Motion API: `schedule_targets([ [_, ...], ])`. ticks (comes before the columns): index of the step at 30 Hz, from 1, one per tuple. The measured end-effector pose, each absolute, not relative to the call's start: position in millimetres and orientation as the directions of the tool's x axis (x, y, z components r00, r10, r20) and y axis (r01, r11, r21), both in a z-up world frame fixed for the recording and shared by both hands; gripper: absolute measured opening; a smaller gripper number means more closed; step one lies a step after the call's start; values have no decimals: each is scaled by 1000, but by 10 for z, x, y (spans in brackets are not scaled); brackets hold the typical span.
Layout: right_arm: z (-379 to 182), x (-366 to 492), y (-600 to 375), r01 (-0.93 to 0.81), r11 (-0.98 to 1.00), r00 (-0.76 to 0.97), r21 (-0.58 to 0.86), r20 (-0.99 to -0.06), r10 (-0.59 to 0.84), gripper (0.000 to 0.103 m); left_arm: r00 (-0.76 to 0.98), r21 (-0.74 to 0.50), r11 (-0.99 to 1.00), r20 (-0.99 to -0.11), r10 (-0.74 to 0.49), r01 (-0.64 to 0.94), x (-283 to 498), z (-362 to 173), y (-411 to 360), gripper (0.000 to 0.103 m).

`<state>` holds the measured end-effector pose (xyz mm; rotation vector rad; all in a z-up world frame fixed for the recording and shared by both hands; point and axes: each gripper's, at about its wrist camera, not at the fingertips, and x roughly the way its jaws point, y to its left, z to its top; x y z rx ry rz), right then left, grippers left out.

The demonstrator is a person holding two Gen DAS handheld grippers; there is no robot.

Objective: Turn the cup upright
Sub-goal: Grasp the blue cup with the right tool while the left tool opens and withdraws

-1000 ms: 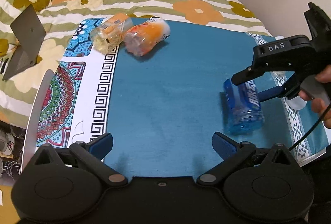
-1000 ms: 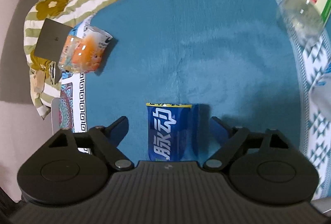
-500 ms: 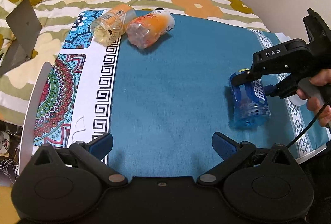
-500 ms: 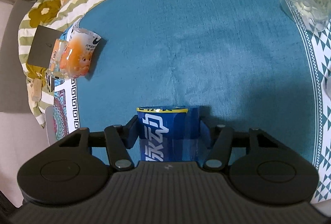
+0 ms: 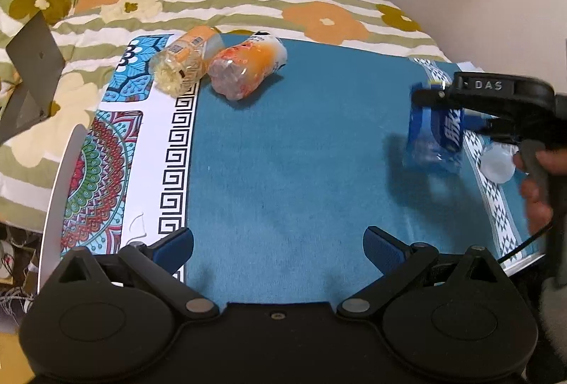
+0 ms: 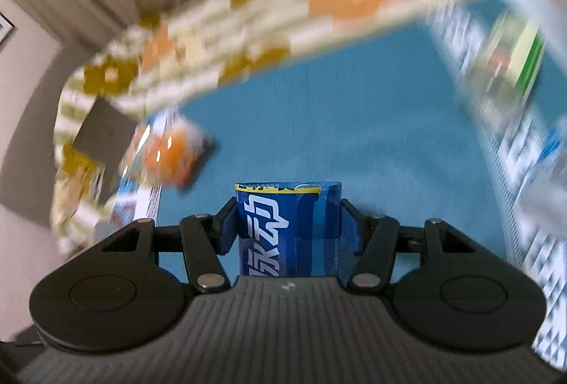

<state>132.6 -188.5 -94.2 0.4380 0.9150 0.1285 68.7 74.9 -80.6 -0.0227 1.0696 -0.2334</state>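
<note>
A clear blue cup with a blue label (image 6: 283, 235) sits between the fingers of my right gripper (image 6: 287, 224), which is shut on it. In the left wrist view the blue cup (image 5: 434, 135) hangs tilted above the teal cloth (image 5: 301, 153) at the right, held by the right gripper (image 5: 439, 104), its shadow below it. My left gripper (image 5: 278, 247) is open and empty over the near part of the cloth. An orange cup (image 5: 248, 70) and a yellow cup (image 5: 184, 63) lie on their sides at the far left.
A clear cup with a green label (image 6: 506, 65) lies at the right edge of the cloth, blurred. A flowered blanket (image 5: 248, 1) lies beyond the cloth. A grey laptop (image 5: 32, 65) stands at the far left. A patterned mat (image 5: 117, 143) borders the cloth on the left.
My right gripper closed on the blue cup, lifted it off the cloth and is tilting upward; the right wrist view now blurs. The left gripper stayed open and nearly still.
</note>
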Motion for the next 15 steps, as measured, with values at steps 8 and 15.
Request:
schedule_targets([
  [8,-1170,1000,-1408,-27,976,860,217,-493,134,73,474,-75,969,-861,-183,237,680,-921,695,103],
  [15,-1386,1008,-1251,-29,989,869,142,-486,95,73,460,-54,961,-869,-179,272,715,-1036,677,103],
])
